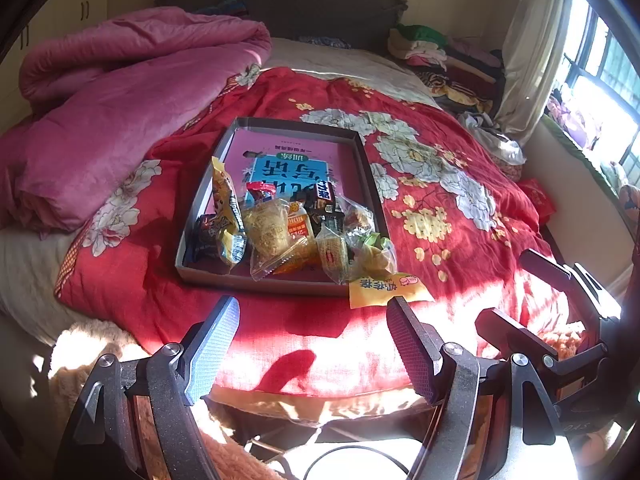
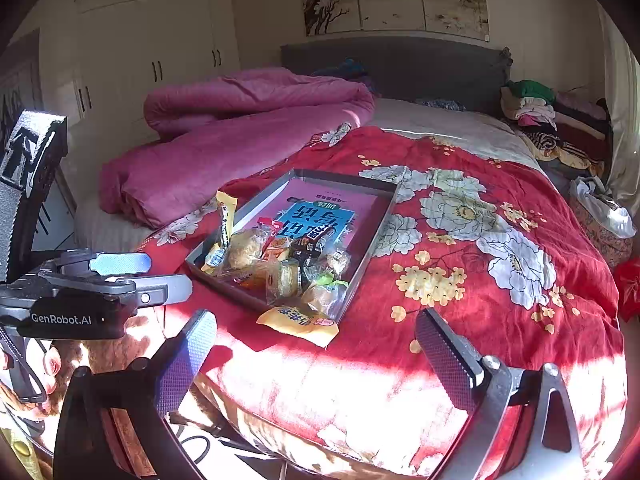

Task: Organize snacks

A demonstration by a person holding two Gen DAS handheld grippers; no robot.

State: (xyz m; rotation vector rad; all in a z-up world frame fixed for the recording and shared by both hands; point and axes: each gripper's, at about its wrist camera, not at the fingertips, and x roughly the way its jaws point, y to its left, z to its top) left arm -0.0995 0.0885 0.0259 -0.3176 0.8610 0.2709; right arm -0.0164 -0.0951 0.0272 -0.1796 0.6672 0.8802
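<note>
A shallow grey tray (image 1: 369,168) (image 2: 377,236) lies on the red floral bedspread (image 1: 460,200) (image 2: 500,300). In it a pink and blue book (image 1: 288,160) (image 2: 320,216) lies flat. A pile of several wrapped snacks (image 1: 288,232) (image 2: 280,264) fills its near end. A yellow packet (image 1: 384,288) (image 2: 298,324) hangs over the tray's near rim onto the spread. My left gripper (image 1: 312,340) (image 2: 132,276) is open in front of the tray, nothing between its fingers. My right gripper (image 2: 316,344) (image 1: 524,296) hovers wide open beside it, just short of the yellow packet, also holding nothing.
A rolled pink quilt (image 1: 120,100) (image 2: 224,140) lies left of the tray. Folded clothes (image 1: 440,56) (image 2: 540,112) are stacked at the far right by the grey headboard. A window (image 1: 600,92) is on the right, white wardrobes (image 2: 152,52) on the left.
</note>
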